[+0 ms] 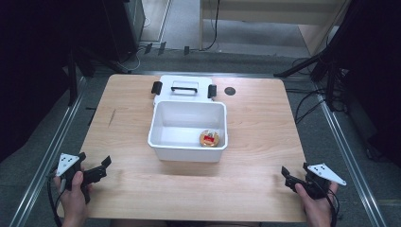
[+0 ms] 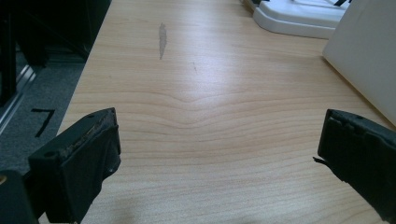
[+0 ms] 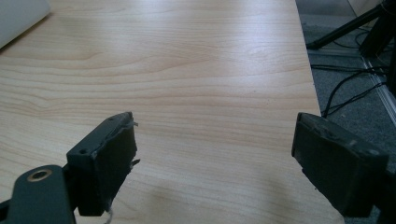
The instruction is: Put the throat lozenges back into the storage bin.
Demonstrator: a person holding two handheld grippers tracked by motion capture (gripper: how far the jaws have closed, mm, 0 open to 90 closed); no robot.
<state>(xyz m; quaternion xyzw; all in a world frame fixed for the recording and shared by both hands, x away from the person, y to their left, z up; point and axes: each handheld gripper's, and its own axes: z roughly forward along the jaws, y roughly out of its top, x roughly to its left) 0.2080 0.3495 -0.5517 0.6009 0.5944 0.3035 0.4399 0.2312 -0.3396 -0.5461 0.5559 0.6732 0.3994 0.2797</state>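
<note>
A white open bin (image 1: 188,150) stands in the middle of the wooden table (image 1: 255,142). Inside it, at the front right, lies a small round container with a red and yellow top (image 1: 209,138). The bin's white lid (image 1: 184,88) with black latches lies flat just behind it. My left gripper (image 1: 97,166) rests at the table's front left corner, open, nothing between its jaws. My right gripper (image 1: 295,173) sits at the front right corner, also open and empty. In the left gripper view the bin's wall (image 2: 369,56) and the lid (image 2: 299,18) appear at the upper right.
A small dark round mark (image 1: 230,91) sits on the table right of the lid. A grey smear (image 2: 162,39) marks the wood on the left side. Metal rails (image 1: 350,156) run along both table sides, with cables (image 3: 345,88) on the floor to the right.
</note>
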